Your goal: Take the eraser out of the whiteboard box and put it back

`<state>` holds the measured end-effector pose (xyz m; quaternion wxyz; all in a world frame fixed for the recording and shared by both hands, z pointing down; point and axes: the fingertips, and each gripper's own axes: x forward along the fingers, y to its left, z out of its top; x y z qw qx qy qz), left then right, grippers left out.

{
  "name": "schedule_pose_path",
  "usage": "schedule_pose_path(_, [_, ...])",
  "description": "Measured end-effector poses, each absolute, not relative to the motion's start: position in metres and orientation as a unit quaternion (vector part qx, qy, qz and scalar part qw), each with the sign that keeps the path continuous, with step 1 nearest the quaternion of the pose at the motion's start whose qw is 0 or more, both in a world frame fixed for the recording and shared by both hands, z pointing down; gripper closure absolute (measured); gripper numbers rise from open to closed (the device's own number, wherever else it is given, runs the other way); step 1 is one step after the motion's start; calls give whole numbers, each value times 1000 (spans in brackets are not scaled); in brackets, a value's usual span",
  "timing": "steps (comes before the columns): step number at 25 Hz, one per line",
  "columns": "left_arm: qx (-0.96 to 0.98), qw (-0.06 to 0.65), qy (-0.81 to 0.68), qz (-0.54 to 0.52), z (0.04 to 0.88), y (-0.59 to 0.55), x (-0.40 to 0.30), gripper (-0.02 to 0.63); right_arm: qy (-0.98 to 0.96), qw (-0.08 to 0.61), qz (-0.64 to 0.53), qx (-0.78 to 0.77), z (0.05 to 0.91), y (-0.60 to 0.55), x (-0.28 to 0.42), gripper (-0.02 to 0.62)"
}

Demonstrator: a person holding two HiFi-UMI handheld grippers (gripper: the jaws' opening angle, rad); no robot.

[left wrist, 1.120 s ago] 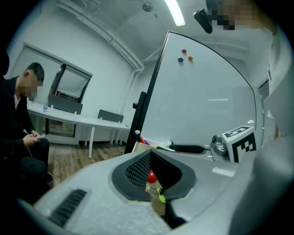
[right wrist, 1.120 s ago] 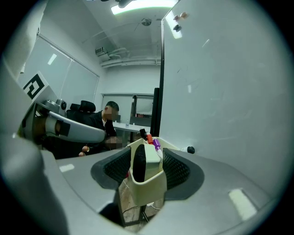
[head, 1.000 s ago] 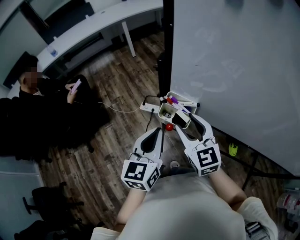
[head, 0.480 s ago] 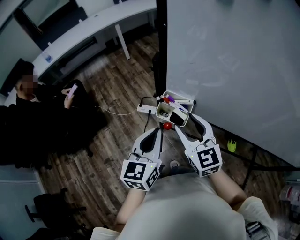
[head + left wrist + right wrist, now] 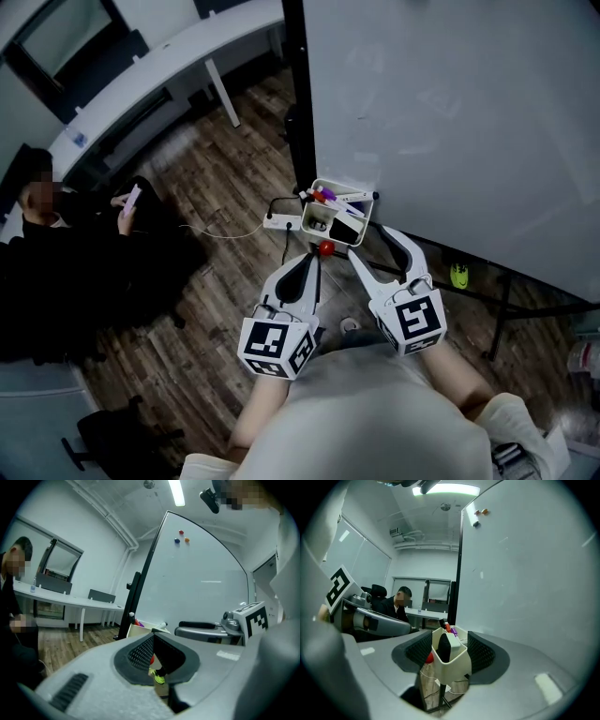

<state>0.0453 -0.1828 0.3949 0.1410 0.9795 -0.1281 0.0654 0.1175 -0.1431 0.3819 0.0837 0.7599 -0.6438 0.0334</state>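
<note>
Holding your right gripper [image 5: 369, 243] open, you frame the cream plastic whiteboard box [image 5: 455, 668] between its spread jaws. The black-and-white eraser [image 5: 444, 649] stands upright inside that box. Your left gripper [image 5: 311, 263] is clenched on nothing.

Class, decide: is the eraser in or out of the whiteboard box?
In. The eraser stands inside the box, its dark edge poking above the rim.

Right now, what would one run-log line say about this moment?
right gripper: open, lined up with whiteboard box | eraser: inside box | left gripper: shut, empty
</note>
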Motion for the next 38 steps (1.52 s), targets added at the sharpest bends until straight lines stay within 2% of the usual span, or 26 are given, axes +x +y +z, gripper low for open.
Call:
schedule_pose_path(25, [988, 132, -16, 82, 397, -165, 18, 607, -535, 47, 45, 843, 376, -96, 78, 380])
schedule_pose_path(29, [988, 130, 0, 84, 396, -158, 10, 607, -518, 42, 51, 853, 377, -86, 67, 409])
schedule_pose_path(38, [986, 132, 25, 97, 407, -137, -16, 607, -493, 32, 67, 867, 388, -62, 31, 527])
